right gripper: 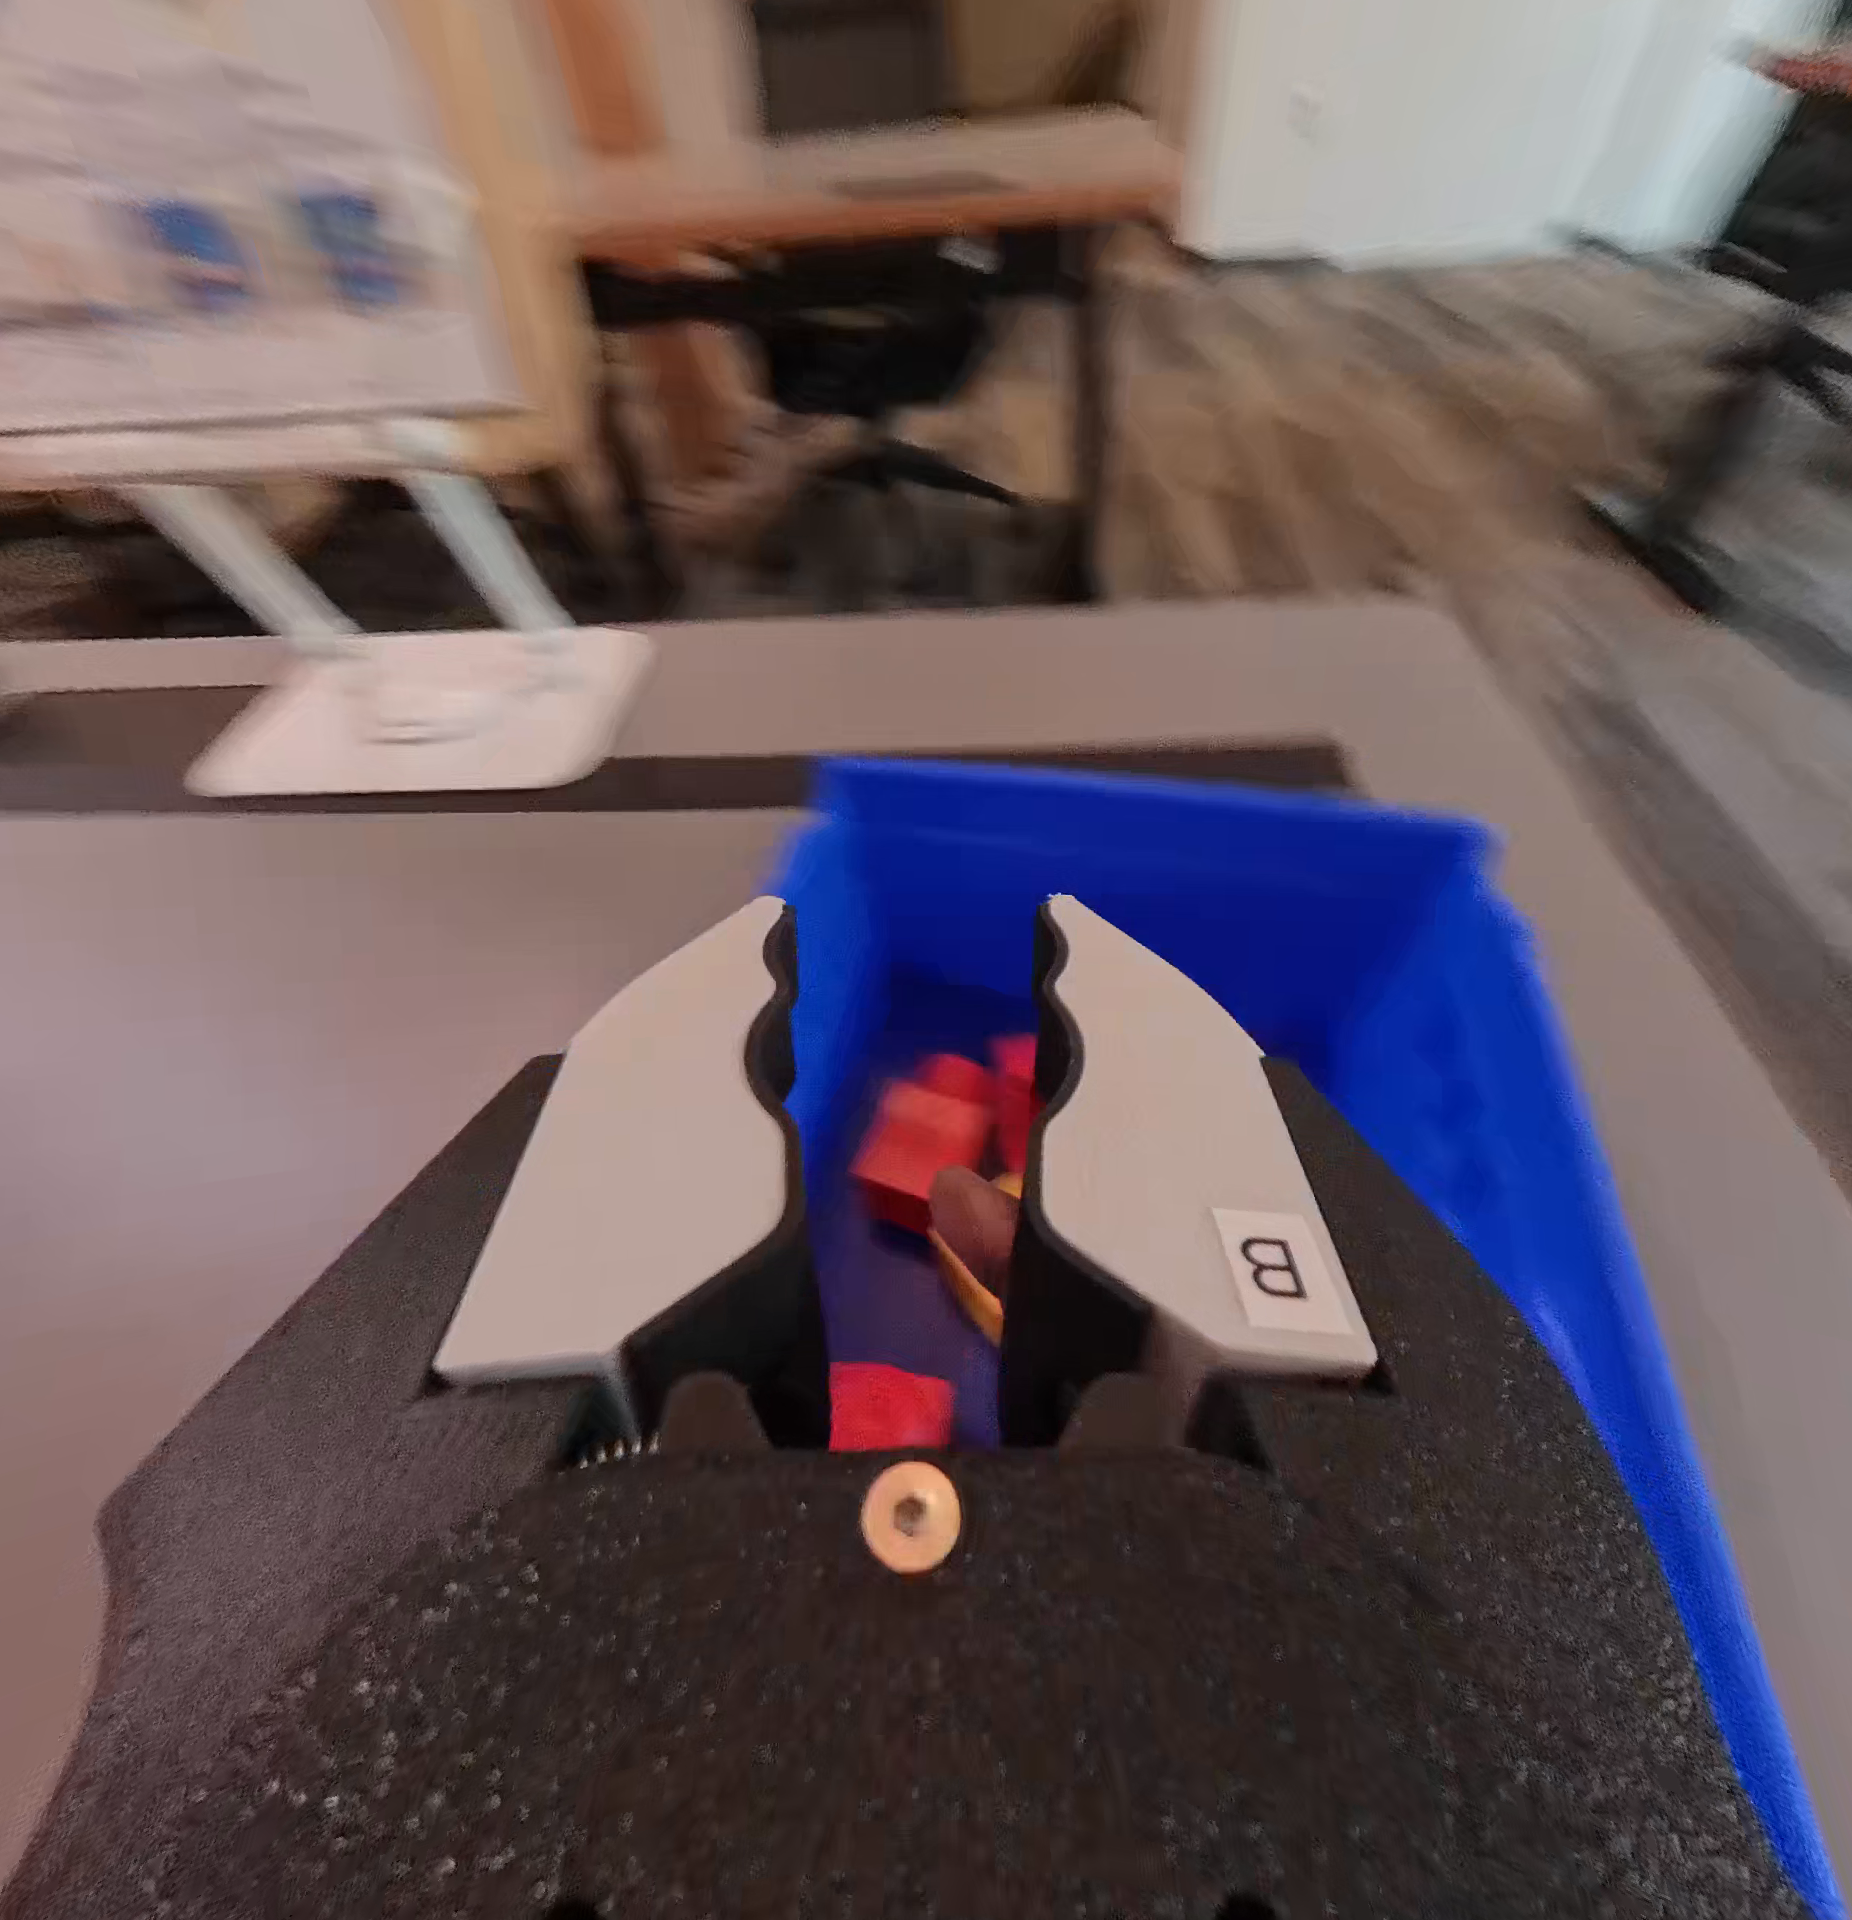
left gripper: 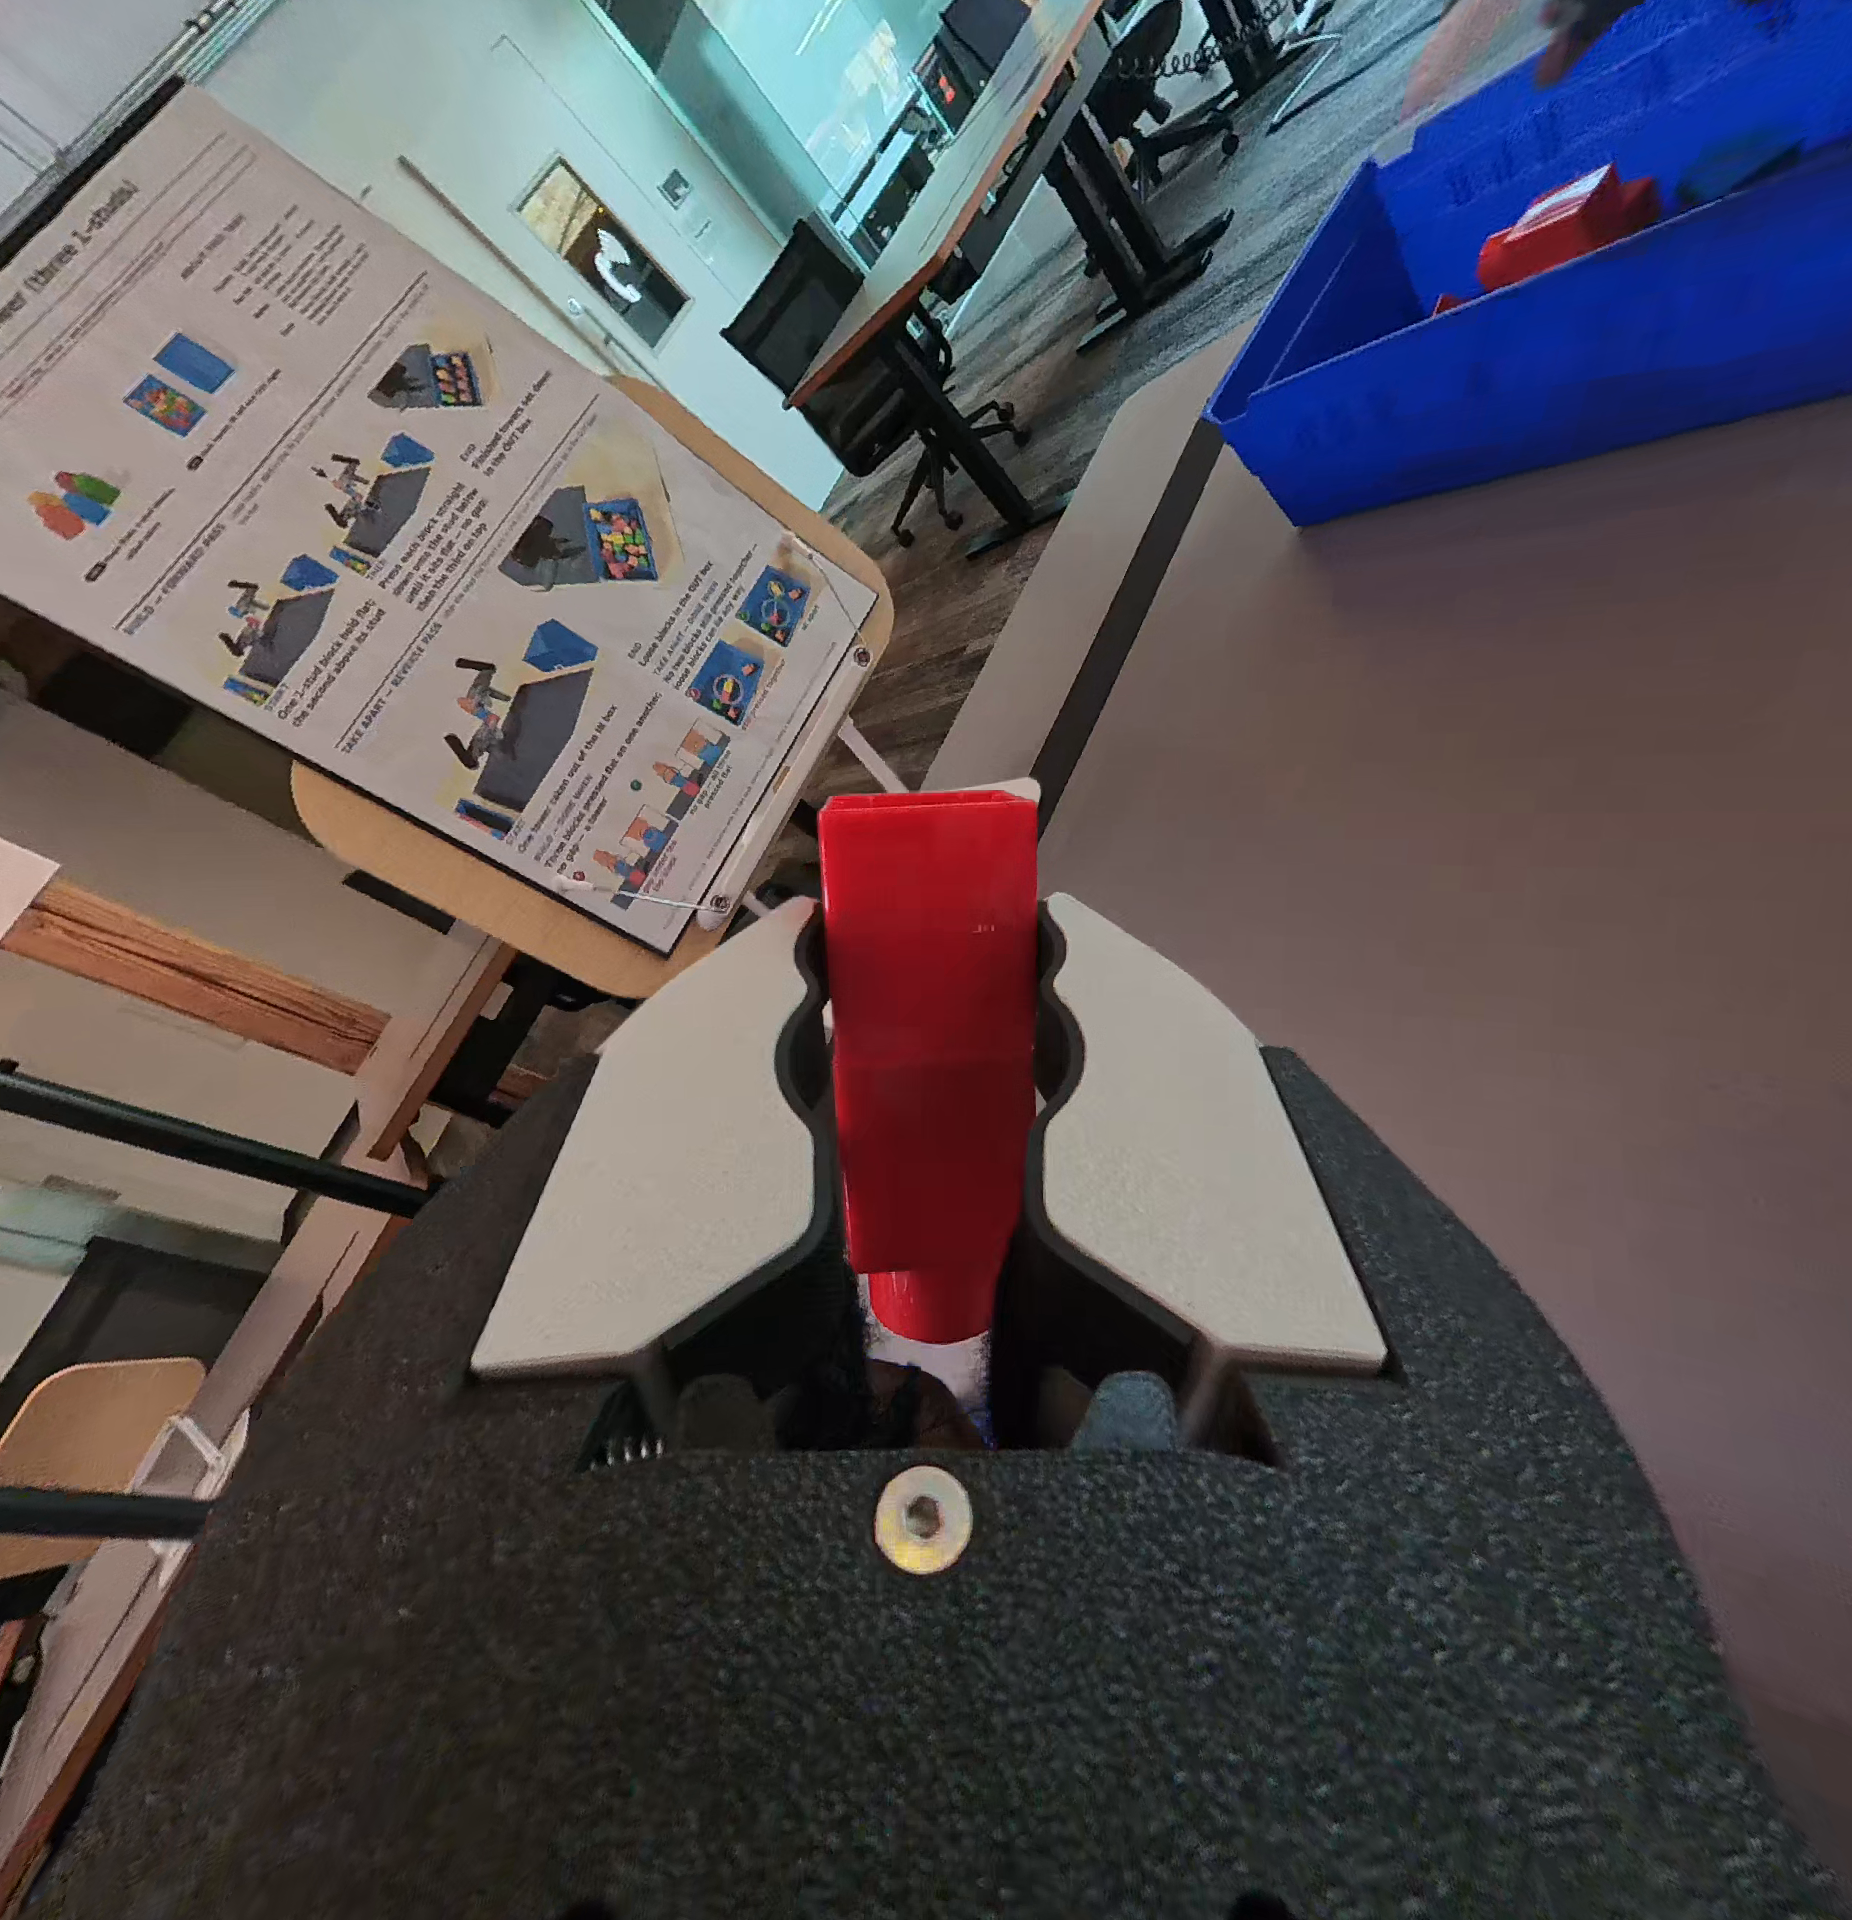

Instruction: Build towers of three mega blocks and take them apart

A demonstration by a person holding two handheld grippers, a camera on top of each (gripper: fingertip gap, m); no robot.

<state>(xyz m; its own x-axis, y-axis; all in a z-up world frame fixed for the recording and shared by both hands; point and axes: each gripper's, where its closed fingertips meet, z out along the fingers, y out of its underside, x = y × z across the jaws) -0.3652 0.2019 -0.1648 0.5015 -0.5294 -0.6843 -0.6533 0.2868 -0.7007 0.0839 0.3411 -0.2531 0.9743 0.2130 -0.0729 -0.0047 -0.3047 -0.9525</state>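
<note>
In the left wrist view my left gripper (left gripper: 927, 909) is shut on a red mega block (left gripper: 932, 1018). The block lies lengthwise between the jaws, its hollow end pointing forward past the fingertips and its stud toward the camera. It is held above the grey table (left gripper: 1473, 1039). In the blurred right wrist view my right gripper (right gripper: 914, 904) is open and empty, hovering over a blue bin (right gripper: 1317, 935). Inside the bin lie red blocks (right gripper: 927, 1138) and a brown-orange piece (right gripper: 969, 1226). Another red block (right gripper: 886, 1408) shows low between the jaws.
A blue bin (left gripper: 1524, 416) with a red block (left gripper: 1566, 223) in it stands at the table's far right in the left wrist view. An instruction poster on a stand (left gripper: 382, 520) is beyond the far table edge; its white base (right gripper: 423, 717) rests on the table. Desks and chairs stand behind. Tip to tip, the grippers are about 50 centimeters apart.
</note>
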